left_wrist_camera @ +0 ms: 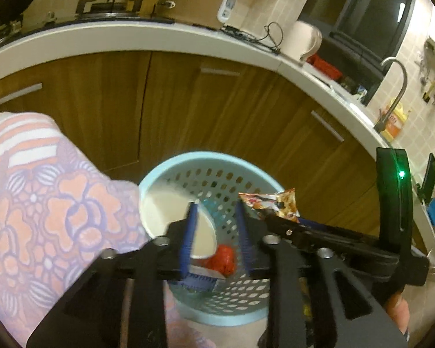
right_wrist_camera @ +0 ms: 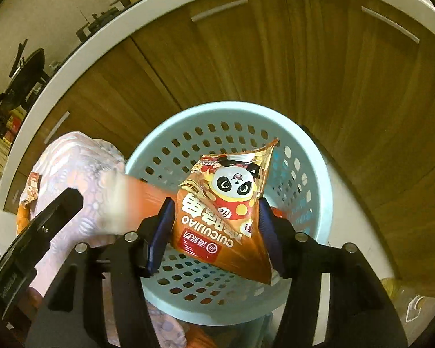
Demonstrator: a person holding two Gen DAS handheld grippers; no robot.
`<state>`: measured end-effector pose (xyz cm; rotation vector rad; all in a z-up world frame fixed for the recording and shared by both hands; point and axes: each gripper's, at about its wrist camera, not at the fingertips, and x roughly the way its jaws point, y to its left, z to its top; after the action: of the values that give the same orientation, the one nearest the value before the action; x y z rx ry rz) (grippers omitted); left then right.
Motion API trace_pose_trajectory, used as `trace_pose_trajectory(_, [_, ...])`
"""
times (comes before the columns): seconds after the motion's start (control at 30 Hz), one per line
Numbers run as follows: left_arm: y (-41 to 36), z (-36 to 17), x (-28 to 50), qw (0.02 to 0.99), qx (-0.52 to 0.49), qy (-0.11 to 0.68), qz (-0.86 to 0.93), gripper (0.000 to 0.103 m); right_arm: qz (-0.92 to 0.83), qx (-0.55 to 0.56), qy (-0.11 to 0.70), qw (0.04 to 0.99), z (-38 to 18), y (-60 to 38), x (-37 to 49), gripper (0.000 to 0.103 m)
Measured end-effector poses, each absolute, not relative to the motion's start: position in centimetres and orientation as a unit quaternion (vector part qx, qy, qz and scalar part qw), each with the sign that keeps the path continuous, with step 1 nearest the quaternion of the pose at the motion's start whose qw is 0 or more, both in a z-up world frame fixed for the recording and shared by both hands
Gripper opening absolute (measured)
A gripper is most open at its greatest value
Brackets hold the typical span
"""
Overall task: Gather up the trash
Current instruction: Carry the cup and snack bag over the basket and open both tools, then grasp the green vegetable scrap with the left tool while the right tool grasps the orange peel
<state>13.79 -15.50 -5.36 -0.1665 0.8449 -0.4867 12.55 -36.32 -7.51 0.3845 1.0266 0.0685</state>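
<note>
The left gripper (left_wrist_camera: 216, 217) filled the bottom of its own view, its blue pads parted over the pale blue basket (left_wrist_camera: 171, 162). Between them hung a cream paper cup (left_wrist_camera: 162, 206), tilted and blurred, its rim passing just beside the left-hand finger (left_wrist_camera: 188, 232); the frame did not settle whether that pad touched the cup, and the other pad stood clear of it, so the jaws read as released rather than clamped. Below the cup, inside the basket, lay a red crumpled wrapper (left_wrist_camera: 224, 259) and a scrap with blue print.

The right gripper (right_wrist_camera: 216, 223) held its pads wide apart on either side of an orange snack bag (right_wrist_camera: 226, 208) with a panda on it. The bag's edges lay against both pads, but whether they pressed or merely flanked it could not be told. The bag hung over the mouth of the basket (right_wrist_camera: 319, 174), above its perforated wall. In the left view the same bag (left_wrist_camera: 271, 204) showed at the right gripper's tip, above the basket's right rim.

A patterned sleeve (left_wrist_camera: 49, 203) crossed the left side. Behind the basket stood wooden cabinet doors (left_wrist_camera: 107, 107) under a white counter (left_wrist_camera: 148, 36).
</note>
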Motion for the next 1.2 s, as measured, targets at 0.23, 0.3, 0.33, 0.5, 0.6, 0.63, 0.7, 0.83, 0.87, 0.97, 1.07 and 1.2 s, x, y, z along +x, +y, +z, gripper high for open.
trace_pose_trajectory(0.23, [-14.7, -5.7, 13.7, 0.878, -0.083, 0.411, -0.23, 0.031, 0.037, 0.184, 0.486, 0.854, -7.5, -36.2, 12.5, 0.057])
trace_pose_trajectory(0.3, [-14.3, -5.5, 13.3, 0.88, -0.084, 0.407, -0.23, 0.031, 0.038, 0.178, 0.483, 0.856, -7.3, -36.0, 12.4, 0.064])
trace_pose_trajectory(0.33, [-14.0, -5.3, 13.1, 0.882, -0.085, 0.404, -0.229, 0.031, 0.037, 0.173, 0.481, 0.858, -7.1, -35.8, 12.4, 0.065])
trace_pose_trajectory(0.5, [-12.6, -4.3, 12.1, 0.891, -0.089, 0.388, -0.219, 0.031, 0.04, 0.161, 0.471, 0.866, -6.2, -34.7, 11.9, 0.068])
trace_pose_trajectory(0.6, [-11.0, -3.5, 11.1, 0.898, -0.099, 0.376, -0.206, 0.031, 0.049, 0.155, 0.461, 0.872, -5.3, -33.6, 11.6, 0.068])
trace_pose_trajectory(0.63, [-10.4, -3.2, 10.8, 0.901, -0.102, 0.371, -0.201, 0.031, 0.054, 0.153, 0.455, 0.875, -4.9, -33.0, 11.5, 0.068])
trace_pose_trajectory(0.7, [-9.3, -2.7, 10.3, 0.905, -0.108, 0.363, -0.192, 0.031, 0.065, 0.144, 0.441, 0.883, -3.9, -31.6, 11.2, 0.068])
trace_pose_trajectory(0.83, [-5.4, -1.3, 8.7, 0.917, -0.127, 0.342, -0.163, 0.031, 0.093, 0.119, 0.414, 0.898, -1.8, -28.0, 10.6, 0.068])
trace_pose_trajectory(0.87, [-4.6, -1.0, 8.4, 0.919, -0.131, 0.338, -0.154, 0.031, 0.104, 0.113, 0.409, 0.9, -1.3, -27.0, 10.5, 0.068])
trace_pose_trajectory(0.97, [-1.0, -0.1, 7.0, 0.928, -0.143, 0.323, -0.117, 0.031, 0.141, 0.094, 0.395, 0.903, 0.1, -23.3, 10.1, 0.068])
trace_pose_trajectory(1.07, [2.7, 0.5, 5.6, 0.933, -0.162, 0.312, -0.081, 0.031, 0.173, 0.074, 0.386, 0.903, 0.9, -19.5, 9.8, 0.068])
trace_pose_trajectory(1.2, [8.1, 1.1, 3.5, 0.94, -0.165, 0.3, -0.013, 0.039, 0.22, 0.042, 0.381, 0.897, 1.6, -14.3, 9.2, 0.068])
